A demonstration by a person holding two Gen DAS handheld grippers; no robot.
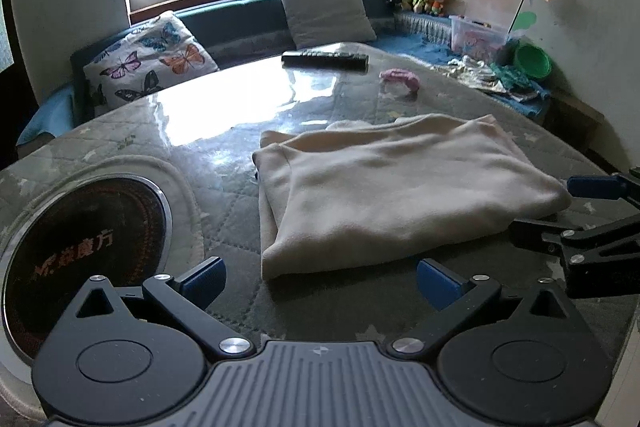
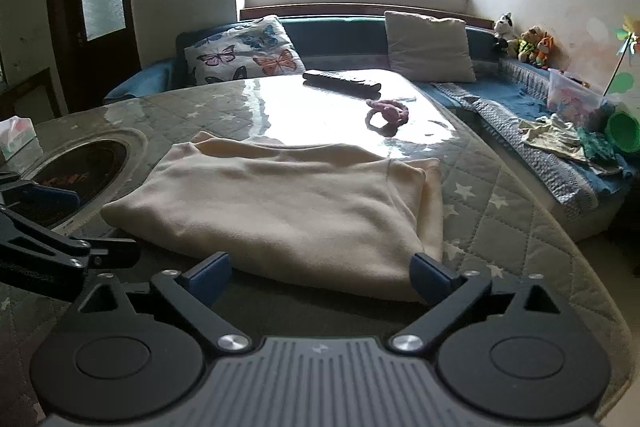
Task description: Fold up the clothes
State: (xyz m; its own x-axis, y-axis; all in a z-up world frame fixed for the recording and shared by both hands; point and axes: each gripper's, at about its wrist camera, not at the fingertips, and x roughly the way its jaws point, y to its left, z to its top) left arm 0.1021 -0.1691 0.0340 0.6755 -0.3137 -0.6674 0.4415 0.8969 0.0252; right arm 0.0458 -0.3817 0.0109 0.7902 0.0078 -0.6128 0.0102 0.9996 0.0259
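From my feed, the tissue box [image 2: 17, 139] is cropped by the frame edge; the round cooktop's [image 1: 80, 251] lettering stays unreadable; the pinwheel [image 2: 630, 35] runs off-frame; the storage box's [image 1: 478, 34] contents blur into pink.

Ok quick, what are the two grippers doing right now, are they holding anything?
Left gripper: open, holding nothing.
Right gripper: open, holding nothing; the folded cloth lies just ahead of it.
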